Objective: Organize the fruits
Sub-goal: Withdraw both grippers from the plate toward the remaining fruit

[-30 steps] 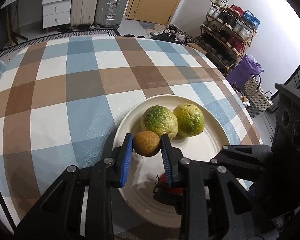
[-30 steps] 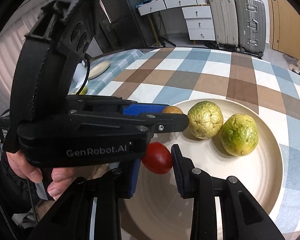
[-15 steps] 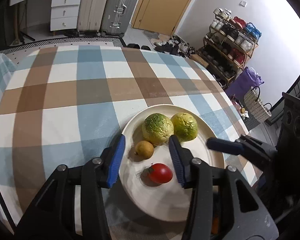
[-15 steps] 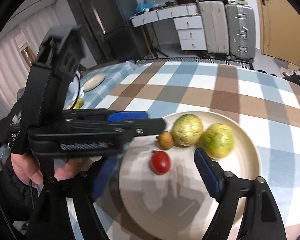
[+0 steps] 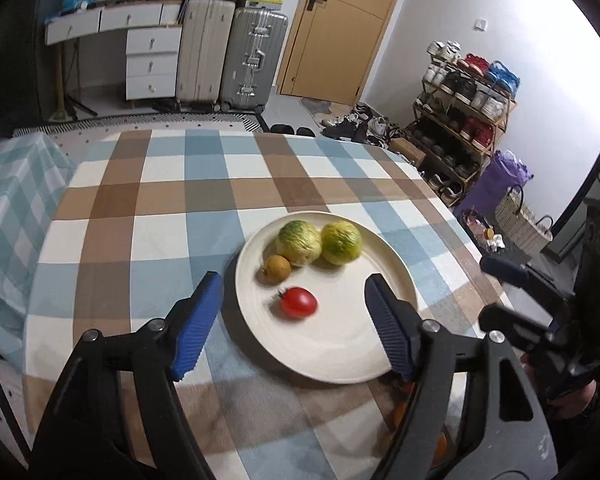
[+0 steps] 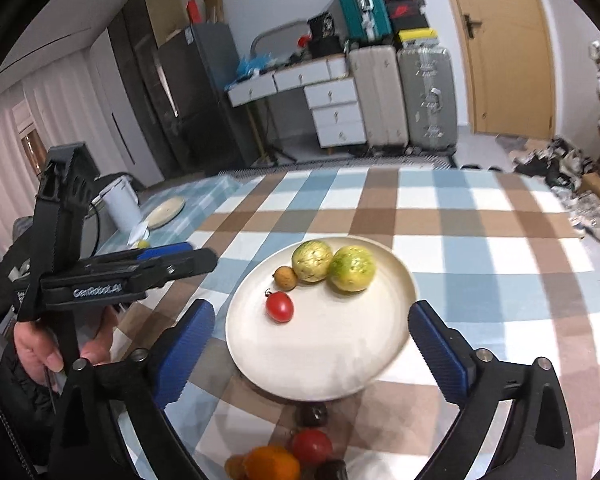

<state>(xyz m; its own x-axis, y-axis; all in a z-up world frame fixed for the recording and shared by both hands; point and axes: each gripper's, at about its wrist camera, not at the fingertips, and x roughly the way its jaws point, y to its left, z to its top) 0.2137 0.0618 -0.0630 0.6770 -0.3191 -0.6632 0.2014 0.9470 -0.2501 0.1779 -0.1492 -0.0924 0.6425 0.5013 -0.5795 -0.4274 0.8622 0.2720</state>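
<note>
A cream plate (image 5: 340,352) (image 6: 332,364) on the checked tablecloth holds two green-yellow round fruits (image 5: 299,237) (image 6: 312,261), a small brown fruit (image 5: 278,269) (image 6: 286,278) and a red tomato (image 5: 299,302) (image 6: 279,306). My left gripper (image 5: 296,324) is open and empty, raised above the plate's near edge. My right gripper (image 6: 312,352) is open and empty, also raised over the plate. Near the table's front edge lie more loose fruits: an orange one (image 6: 272,462), a red one (image 6: 311,446) and dark ones (image 6: 314,414).
The left gripper's body (image 6: 112,276) sits at the left of the right wrist view. A second table at the left carries a kettle (image 6: 120,204) and a plate (image 6: 166,210). Suitcases, drawers and a shoe rack stand beyond the table.
The left gripper let go of the small brown fruit and the right let go of the tomato, both onto the plate. Both grippers opened wide and pulled back and up.
</note>
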